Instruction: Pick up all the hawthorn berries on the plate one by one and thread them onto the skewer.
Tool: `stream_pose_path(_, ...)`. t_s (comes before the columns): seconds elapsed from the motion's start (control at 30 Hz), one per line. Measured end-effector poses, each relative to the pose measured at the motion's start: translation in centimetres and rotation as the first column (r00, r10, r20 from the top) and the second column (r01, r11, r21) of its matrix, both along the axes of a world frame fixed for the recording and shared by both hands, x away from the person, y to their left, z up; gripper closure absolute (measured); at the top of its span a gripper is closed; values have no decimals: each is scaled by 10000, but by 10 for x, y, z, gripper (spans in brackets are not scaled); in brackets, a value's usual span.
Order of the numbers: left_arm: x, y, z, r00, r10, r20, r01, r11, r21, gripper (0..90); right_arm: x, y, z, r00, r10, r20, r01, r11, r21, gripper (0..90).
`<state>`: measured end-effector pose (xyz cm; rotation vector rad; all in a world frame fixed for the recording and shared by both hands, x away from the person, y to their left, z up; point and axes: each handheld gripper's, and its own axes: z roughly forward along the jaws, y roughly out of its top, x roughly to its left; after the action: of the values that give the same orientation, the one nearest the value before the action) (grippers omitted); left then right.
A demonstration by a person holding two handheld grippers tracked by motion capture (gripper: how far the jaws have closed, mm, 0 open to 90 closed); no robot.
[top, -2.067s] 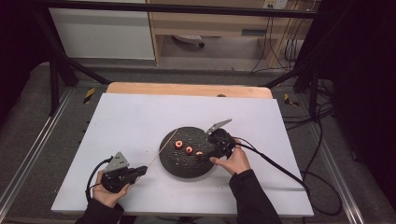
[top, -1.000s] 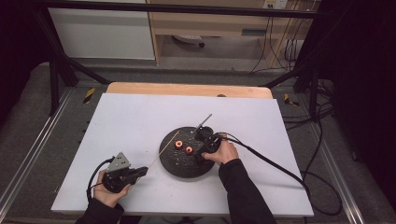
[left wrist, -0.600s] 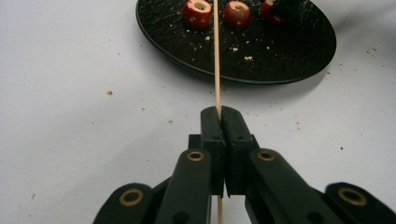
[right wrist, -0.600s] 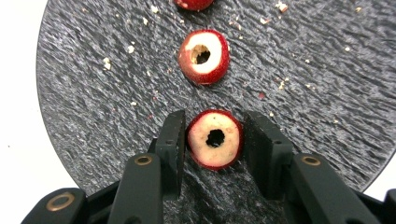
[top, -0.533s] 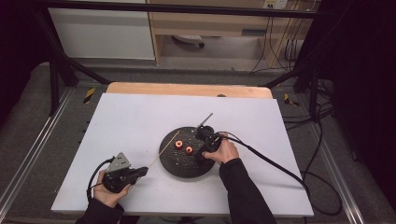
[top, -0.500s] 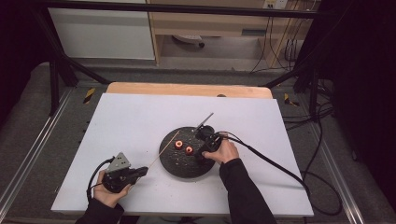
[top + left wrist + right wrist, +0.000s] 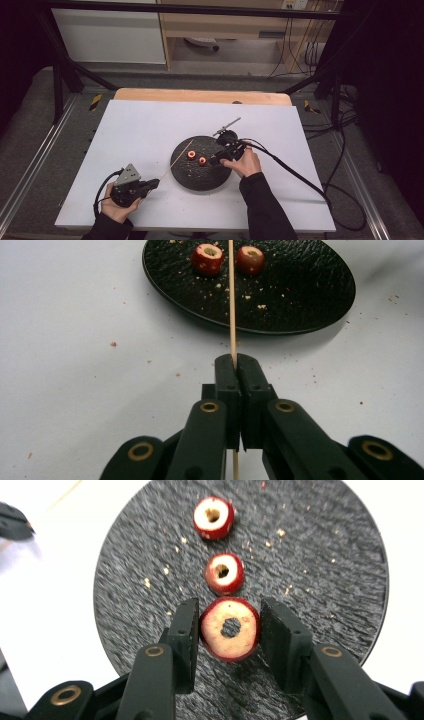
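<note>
Red cored fruit piece (image 7: 230, 628) pinched between right gripper (image 7: 227, 625) jaws, over round black textured plate (image 7: 320, 580). Two more red cored pieces (image 7: 224, 573) lying on plate. Thin wooden skewer (image 7: 231, 305) clamped tight in left gripper (image 7: 235, 367), pointing across plate.

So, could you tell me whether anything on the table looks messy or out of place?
Only crumbs: pale bits are scattered over the black plate around the cored red fruit pieces, and a few specks lie on the white table beside it.
</note>
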<state>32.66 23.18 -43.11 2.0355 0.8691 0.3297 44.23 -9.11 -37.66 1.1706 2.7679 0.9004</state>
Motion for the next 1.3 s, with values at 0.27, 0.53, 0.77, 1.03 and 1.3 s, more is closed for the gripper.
stream_pose_path(0.27,-1,-1,0,10000,44,58,-43,10000,-66,884,-8,-12,1,9962,-667,556,574,9864,1537,614)
stream_pose_path(0.53,-2,-3,0,9999,79,75,-78,9999,-129,884,-17,-22,-3,9833,-1591,880,1217,9355,3316,615)
stream_pose_path(0.77,-3,-4,0,9998,177,132,-174,9996,-204,884,-24,-23,-10,9629,-2498,1020,1736,8629,4746,615)
stream_pose_path(1.03,-4,-7,-1,9993,314,181,-307,9989,-354,884,-30,-22,-22,9275,-3606,983,2295,7571,6117,615)
stream_pose_path(1.3,-5,-9,-1,9990,420,177,-413,9982,-429,884,-32,-16,-29,8947,-4317,1145,2438,6870,6845,615)
